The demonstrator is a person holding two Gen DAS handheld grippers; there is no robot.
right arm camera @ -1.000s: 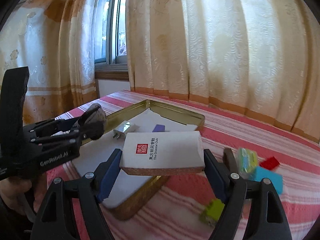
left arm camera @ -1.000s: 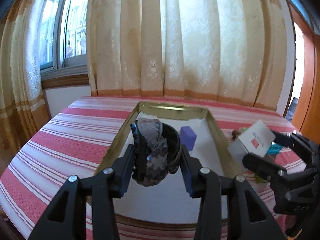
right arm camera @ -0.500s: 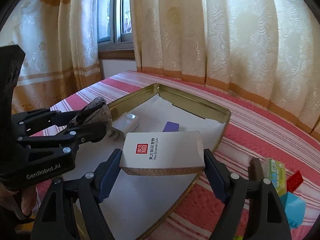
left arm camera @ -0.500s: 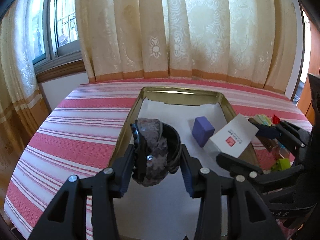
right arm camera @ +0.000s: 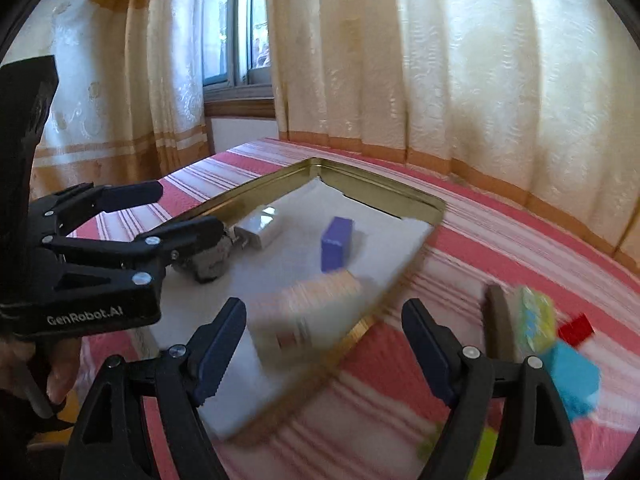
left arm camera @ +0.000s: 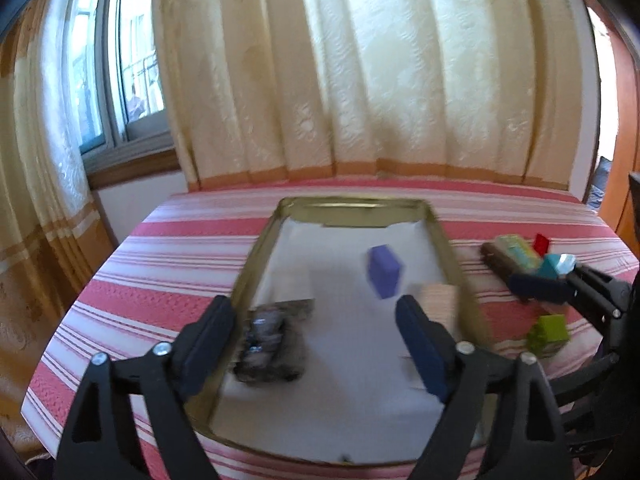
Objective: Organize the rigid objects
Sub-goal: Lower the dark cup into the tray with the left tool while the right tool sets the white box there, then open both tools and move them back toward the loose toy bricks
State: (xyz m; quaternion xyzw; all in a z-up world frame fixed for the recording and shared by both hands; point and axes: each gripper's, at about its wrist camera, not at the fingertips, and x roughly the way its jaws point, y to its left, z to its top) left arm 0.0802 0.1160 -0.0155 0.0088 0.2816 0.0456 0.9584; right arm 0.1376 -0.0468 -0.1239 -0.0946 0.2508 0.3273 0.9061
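A gold-rimmed tray [left arm camera: 256,256] with a white liner lies on the red striped table. My left gripper [left arm camera: 314,308] hovers over its near left part. Its jaws are opening, and the dark patterned hair band [left arm camera: 264,344] lies blurred on the liner below them, free of the pads. My right gripper [right arm camera: 324,312] stands open above the tray's right rim [right arm camera: 380,184]. The white box [right arm camera: 308,316] lies blurred in the tray beyond its fingers, untouched. A purple block [right arm camera: 338,242] and a white charger [right arm camera: 260,228] also sit in the tray. The left gripper [right arm camera: 188,208] shows at the left of the right wrist view.
Right of the tray lie a green block [left arm camera: 548,334], a teal block [right arm camera: 572,380], a red piece [right arm camera: 576,330] and a brown item with a yellow-green packet [right arm camera: 534,316]. Curtains and a window close off the far side. A hand [right arm camera: 24,364] holds the left gripper.
The left gripper has opened and the dark hair band has dropped onto the tray liner. The white box has left the right gripper's pads and now lies inside the tray by its right rim.
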